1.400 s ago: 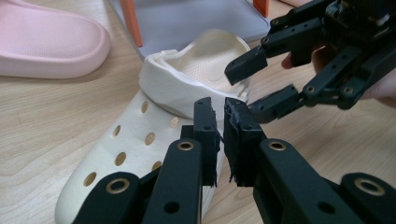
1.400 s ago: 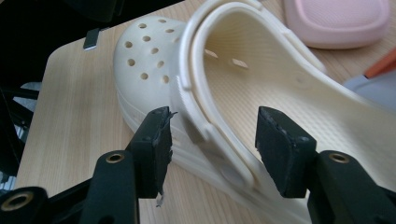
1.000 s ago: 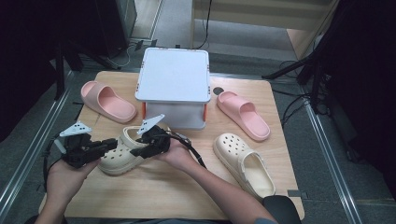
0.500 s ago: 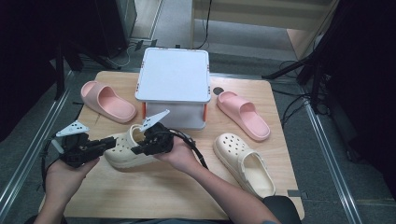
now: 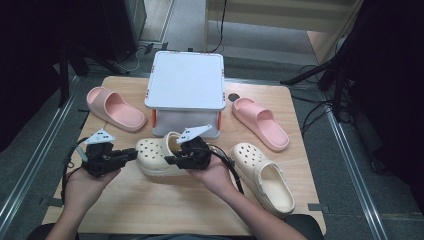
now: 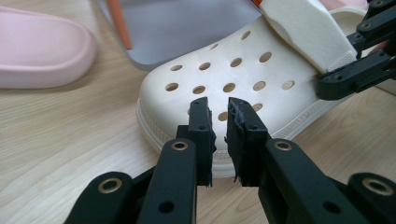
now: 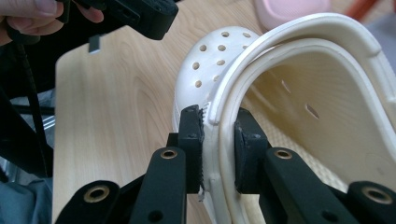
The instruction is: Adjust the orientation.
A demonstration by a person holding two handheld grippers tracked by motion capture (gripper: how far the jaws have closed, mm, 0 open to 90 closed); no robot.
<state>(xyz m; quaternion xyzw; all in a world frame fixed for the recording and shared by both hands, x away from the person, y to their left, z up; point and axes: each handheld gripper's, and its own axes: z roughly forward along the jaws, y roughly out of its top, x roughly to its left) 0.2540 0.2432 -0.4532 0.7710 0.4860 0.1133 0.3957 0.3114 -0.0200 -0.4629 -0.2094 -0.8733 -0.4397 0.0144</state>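
Wooden table (image 5: 150,210) is carrying a white lidded box (image 5: 186,87) at the back centre, sitting on a pale base with orange corners. Two pink slides are lying either side of the box: left one (image 5: 114,107), right one (image 5: 261,122). A second cream clog (image 5: 262,172) is lying at front right, apart from both grippers. The worked clog (image 5: 157,156) is lying front centre, just ahead of the box, perforated toe pointing toward the person's left, heel end toward the right hand. Right gripper (image 7: 218,144) is clamping the clog's side wall and folded strap at the opening rim: its jaws have just been closing, and one pad is now pressing outside the wall, the other inside. Left gripper (image 6: 219,135) is sitting at the toe with jaws nearly together, only a thin slit between the pads; nothing is between them. Tips are looking right at the sole edge, but whether they're touching it is hard to call from the left gripper view.
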